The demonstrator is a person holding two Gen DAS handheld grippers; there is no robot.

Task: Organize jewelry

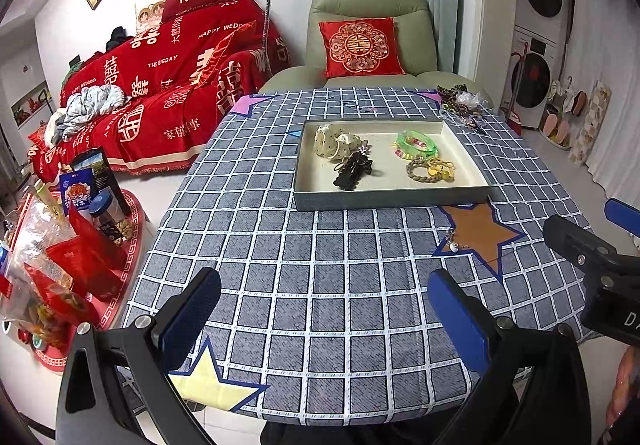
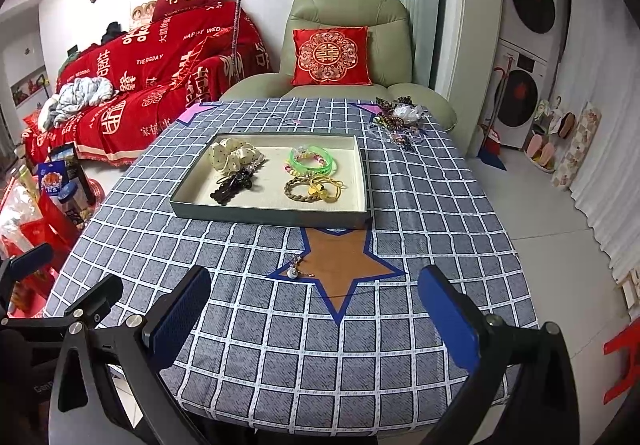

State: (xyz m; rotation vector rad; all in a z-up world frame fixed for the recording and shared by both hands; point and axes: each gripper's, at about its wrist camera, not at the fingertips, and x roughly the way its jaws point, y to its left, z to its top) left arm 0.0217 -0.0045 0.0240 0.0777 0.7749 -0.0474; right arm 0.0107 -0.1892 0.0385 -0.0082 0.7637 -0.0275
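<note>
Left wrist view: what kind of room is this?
Likely a home living room: a sofa under a red wedding throw, a green recliner, and stacked laundry machines off to the side.

A tray [image 2: 362, 181] is sitting on the table [image 2: 280, 345], toward the far side. 2 groups of things are lying in it: hair ties [image 2: 234, 165] on the left, bracelets [image 2: 314, 175] on the right. A charm [image 2: 294, 269] is lying on the table in front of the tray. A pile [image 2: 398, 121] is lying behind the tray, at the far right corner. A chair [image 2: 344, 9] is standing behind the table.
</note>
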